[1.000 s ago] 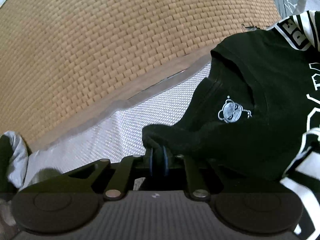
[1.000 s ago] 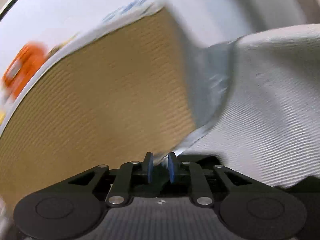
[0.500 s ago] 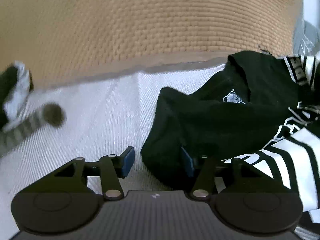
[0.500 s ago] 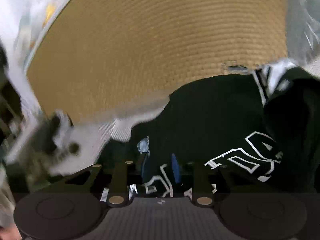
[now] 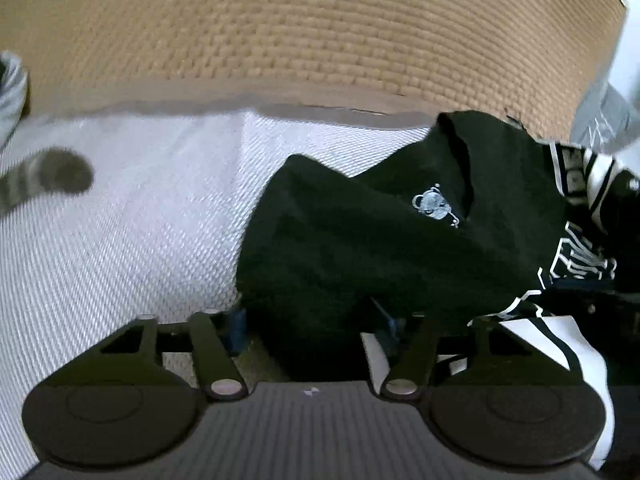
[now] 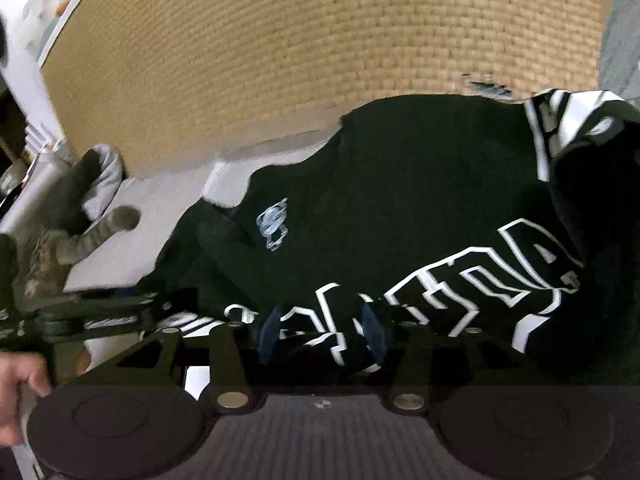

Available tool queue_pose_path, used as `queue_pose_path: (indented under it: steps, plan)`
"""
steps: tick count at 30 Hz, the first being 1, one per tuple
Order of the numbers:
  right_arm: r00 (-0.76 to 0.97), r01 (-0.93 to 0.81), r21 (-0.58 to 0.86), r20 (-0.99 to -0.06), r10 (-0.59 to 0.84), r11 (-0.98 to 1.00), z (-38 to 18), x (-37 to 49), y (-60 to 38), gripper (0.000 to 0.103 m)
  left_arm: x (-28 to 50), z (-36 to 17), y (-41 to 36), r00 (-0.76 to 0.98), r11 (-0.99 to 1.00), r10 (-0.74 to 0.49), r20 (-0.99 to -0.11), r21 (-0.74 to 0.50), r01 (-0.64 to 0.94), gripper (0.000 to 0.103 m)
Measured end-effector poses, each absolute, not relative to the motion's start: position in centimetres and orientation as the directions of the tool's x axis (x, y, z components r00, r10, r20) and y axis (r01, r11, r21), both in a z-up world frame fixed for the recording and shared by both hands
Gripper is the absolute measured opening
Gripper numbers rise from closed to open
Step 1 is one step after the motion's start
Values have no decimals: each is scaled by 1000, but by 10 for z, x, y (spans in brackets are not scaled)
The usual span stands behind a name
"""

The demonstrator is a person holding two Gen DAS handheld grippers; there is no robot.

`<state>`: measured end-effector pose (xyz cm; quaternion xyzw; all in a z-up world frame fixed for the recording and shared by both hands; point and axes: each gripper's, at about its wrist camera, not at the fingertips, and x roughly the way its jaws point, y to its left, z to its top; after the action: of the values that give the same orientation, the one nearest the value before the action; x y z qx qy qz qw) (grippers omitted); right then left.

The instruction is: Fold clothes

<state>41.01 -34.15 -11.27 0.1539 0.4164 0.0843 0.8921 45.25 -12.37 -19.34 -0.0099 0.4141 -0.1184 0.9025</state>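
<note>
Nearest the left wrist camera, the left gripper [image 5: 314, 326] is seen with its blue pads spread apart; its jaws have just been closing a little, and a fold of the black garment [image 5: 380, 248] lies between them, though it cannot be told whether the pads press on the cloth. In the right wrist view, the right gripper [image 6: 322, 334] is likewise held with its pads apart, its jaws having just been opening, and the garment's white outlined lettering [image 6: 460, 292] is draped between and beneath the fingers without being visibly pinched. At the lower left edge of that view, part of a person's hand [image 6: 18, 380] is seen on a dark tool handle. The black garment is bunched on a white woven cloth [image 5: 132, 240], with a small white bear-like emblem [image 5: 434, 205] facing up and black-and-white striped trim [image 5: 576, 172] at its far right. To the left on the cloth, a striped grey cat's tail [image 6: 100, 234] is visible, blurred. Beyond the cloth, a tan woven mat [image 5: 312, 32] fills the background.
</note>
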Motion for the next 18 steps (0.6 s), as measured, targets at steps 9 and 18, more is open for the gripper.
queue_pose_path:
  steps: [9, 18]
  plan:
    - [568, -159, 354, -731, 378, 922, -126, 411, -310, 55, 471, -200, -146, 627, 955, -270, -730, -122, 269, 37]
    - [584, -174, 354, -715, 386, 919, -129, 408, -302, 55, 485, -196, -164, 617, 935, -288, -733, -75, 347, 36]
